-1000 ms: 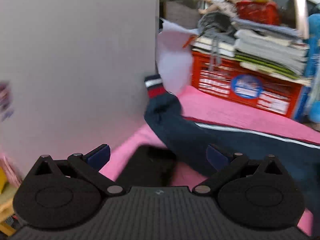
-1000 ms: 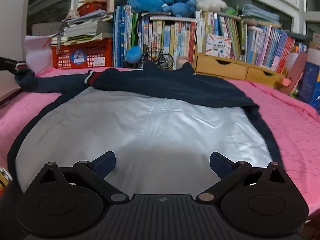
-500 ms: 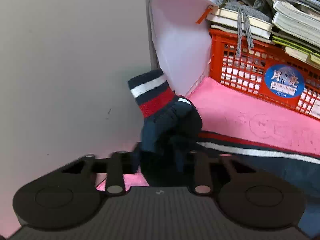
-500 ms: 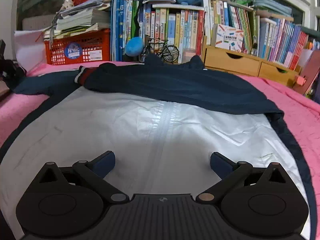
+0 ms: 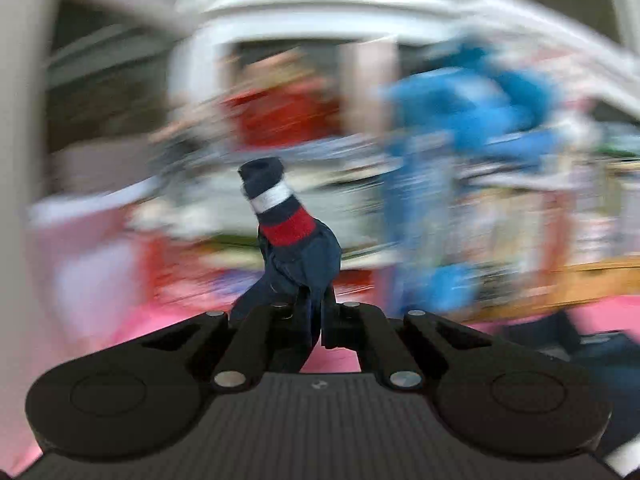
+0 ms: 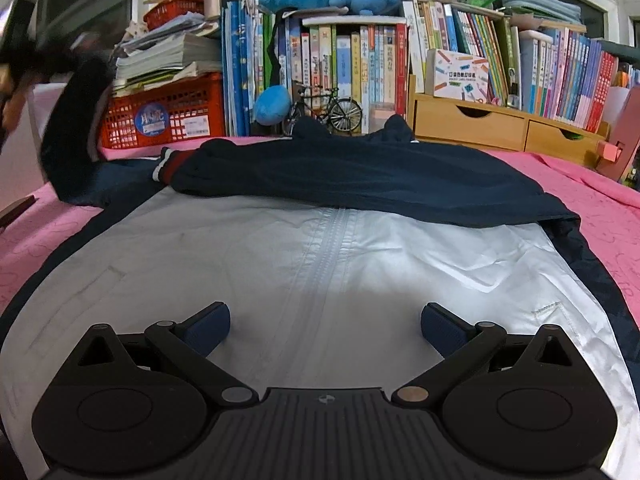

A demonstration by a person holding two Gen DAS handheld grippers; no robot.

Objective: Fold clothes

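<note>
In the left wrist view, left gripper (image 5: 310, 312) is clamped on the navy sleeve (image 5: 298, 264) just behind its striped cuff (image 5: 276, 208); cuff sticks up past the tips, background blurred. Likely carrying it inward to fold over the body

In the right wrist view, right gripper (image 6: 325, 326) jaws wide, nothing between them, over the jacket (image 6: 320, 264) spread lining-up on the pink cover (image 6: 592, 200); other sleeve already lies across the top

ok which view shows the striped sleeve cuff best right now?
Left wrist view: the striped cuff sits sharp and centred just beyond the left gripper, which is shut on the sleeve below it. In the right wrist view that sleeve is only a dark blur at the left edge, its cuff indistinct.
</note>
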